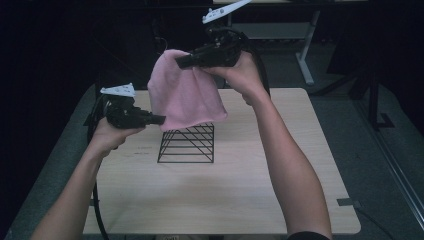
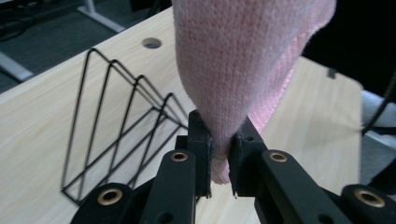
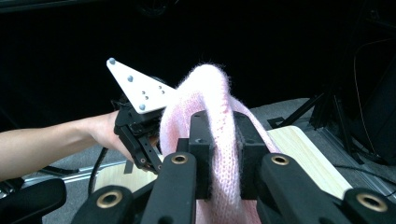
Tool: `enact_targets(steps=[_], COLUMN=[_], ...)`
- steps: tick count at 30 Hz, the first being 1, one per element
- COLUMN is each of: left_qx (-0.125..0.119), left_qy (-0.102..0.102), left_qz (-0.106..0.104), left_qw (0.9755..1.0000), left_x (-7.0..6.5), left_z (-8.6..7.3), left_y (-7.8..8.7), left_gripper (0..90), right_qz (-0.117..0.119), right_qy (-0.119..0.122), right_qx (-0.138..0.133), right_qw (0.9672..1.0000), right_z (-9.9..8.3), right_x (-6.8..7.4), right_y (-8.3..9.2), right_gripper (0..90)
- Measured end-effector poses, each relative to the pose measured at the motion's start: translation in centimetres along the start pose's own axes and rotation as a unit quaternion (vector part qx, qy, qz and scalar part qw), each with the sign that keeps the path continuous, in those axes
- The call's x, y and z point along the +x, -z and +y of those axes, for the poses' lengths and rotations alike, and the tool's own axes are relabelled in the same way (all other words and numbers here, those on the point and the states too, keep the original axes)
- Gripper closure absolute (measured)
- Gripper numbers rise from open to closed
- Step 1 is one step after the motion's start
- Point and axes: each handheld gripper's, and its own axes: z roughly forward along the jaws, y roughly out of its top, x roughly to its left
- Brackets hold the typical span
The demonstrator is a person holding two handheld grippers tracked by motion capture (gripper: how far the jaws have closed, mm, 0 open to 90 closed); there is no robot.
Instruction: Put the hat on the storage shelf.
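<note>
Left gripper view: the left tool [image 2: 220, 154] is clenched on the bottom edge of a pink knitted hat [image 2: 243, 60], a fold of the knit squeezed between its two black jaws. No earlier moment is described here; the fabric rises from the jaws and hangs above a pale wooden bench [image 2: 37, 135]. Just to the left stands a black wire rack [image 2: 116, 135] with slanted dividers, resting on the bench.

In the right gripper view, the right tool [image 3: 223, 144] is also clamped on the hat, gripping its rounded top, which bulges up between the jaws. Beyond it the left tool with its white three-cornered plate is held by a hand [image 3: 105, 133].

In the high view, the right tool [image 1: 182, 61] holds the hat's crown up high, while the left tool [image 1: 159, 119] grips the hat's lower left edge. The hat [image 1: 185, 95] hangs between them, its hem just above the wire rack [image 1: 187, 144], which sits near the middle of the bench [image 1: 225, 200].
</note>
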Motion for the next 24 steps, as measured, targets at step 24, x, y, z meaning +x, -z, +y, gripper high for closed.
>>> enact_targets(steps=[24], left_qx=[0.03], left_qy=[0.006], left_qz=[0.037], left_qw=[0.9989], left_x=[1.5], left_z=[-0.5], left_y=[-1.8], left_gripper=[80.5], right_qz=[-0.004], right_qy=[-0.052], right_qx=[-0.002], right_qw=[0.9986], right_z=[-3.2], right_x=[-3.9], right_y=[-0.5], right_gripper=[80.0])
